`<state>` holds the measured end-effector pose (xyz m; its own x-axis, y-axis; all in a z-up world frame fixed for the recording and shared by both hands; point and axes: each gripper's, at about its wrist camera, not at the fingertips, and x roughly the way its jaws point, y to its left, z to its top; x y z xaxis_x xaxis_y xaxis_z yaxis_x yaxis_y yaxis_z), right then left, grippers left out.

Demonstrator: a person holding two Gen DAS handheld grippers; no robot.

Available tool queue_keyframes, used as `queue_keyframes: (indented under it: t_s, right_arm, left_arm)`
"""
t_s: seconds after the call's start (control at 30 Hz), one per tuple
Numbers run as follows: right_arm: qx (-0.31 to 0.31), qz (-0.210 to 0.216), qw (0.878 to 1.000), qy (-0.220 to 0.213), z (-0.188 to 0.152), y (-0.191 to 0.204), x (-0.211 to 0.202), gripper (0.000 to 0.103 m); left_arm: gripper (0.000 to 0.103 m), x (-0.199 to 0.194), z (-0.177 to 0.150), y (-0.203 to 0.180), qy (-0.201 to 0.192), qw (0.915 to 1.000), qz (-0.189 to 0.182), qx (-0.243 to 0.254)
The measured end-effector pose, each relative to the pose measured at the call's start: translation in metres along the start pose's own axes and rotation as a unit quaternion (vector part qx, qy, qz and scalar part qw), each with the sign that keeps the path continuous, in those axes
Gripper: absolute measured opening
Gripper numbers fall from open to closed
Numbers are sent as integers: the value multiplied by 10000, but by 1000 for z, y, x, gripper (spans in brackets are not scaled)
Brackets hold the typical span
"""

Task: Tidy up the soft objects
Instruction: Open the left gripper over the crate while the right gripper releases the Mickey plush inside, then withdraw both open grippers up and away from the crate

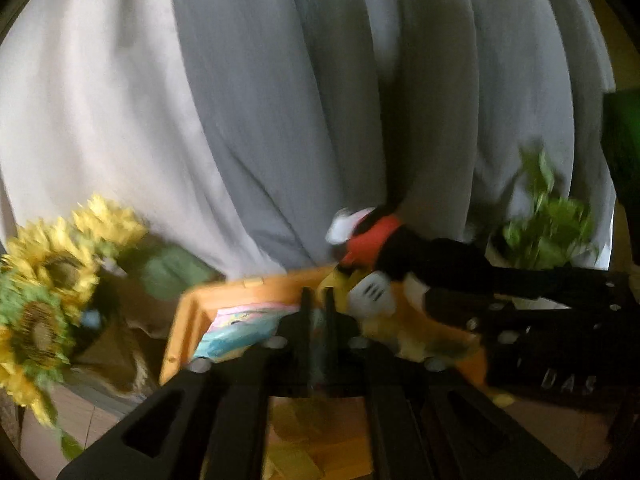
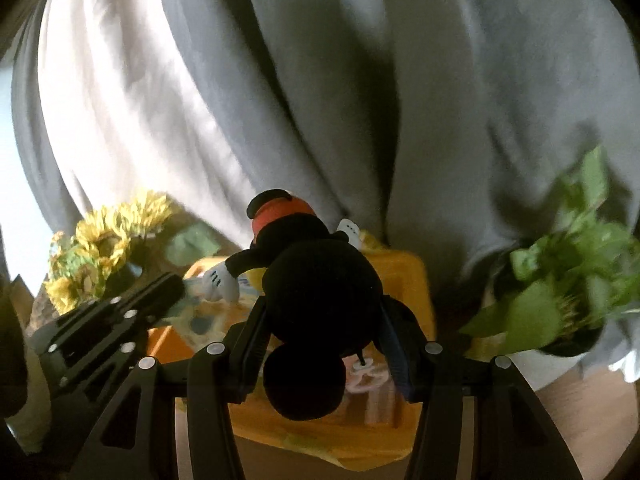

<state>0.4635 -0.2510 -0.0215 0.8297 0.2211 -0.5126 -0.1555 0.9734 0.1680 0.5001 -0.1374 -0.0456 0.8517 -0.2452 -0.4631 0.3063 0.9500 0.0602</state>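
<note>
The right gripper (image 2: 322,344) is clamped on the squishy black mouse plush toy (image 2: 320,292) by its round head. It's light and floppy, so grab the bulk, not the limbs; the left gripper (image 1: 318,312) looks nearly together on nothing

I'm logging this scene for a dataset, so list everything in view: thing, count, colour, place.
mouse plush: one, black with red shorts and white gloves, held over the bin
bin: one, orange, centre, under the plush
printed fabric: one, pale blue and pink, inside the bin
sunflowers: one bunch, yellow, left
leafy plant: one, green, right
curtain: grey, behind everything
left gripper: black, at the fabric
right gripper: black, clamping the plush
</note>
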Motion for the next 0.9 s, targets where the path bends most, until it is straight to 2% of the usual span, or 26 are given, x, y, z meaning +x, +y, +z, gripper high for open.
queue_keyframes:
  t_s: [0.03,0.07,0.1,0.17,0.4,0.53,0.9]
  right_arm:
    - [-57,90,9999,128,-2,1,8,60]
    - [-98,96,9995,285,-5,2,19,61]
    - [-77,19,9993,363,-8,1,25,64]
    - [26,-112,9990,423,-13,-6,30,72]
    - [67,-203,9991,362,-15,-6,21,73]
    - [125,-286,9991,295,-14,-7,10,73]
    - [69,-513,9986,-117,-31,18,-62,73]
  left_arm:
    - [36,7,-2,2,186,9997,187,-16]
    - [52,11,-6,5,316,9990,309,-53]
    - [58,11,-9,8,342,9989,315,-97]
    - [58,7,-13,11,354,9987,332,-159]
    - [60,-9,-16,15,342,9976,455,-400]
    - [60,-31,-14,14,240,9975,562,-363]
    - [64,-117,-24,17,-76,9965,777,-309]
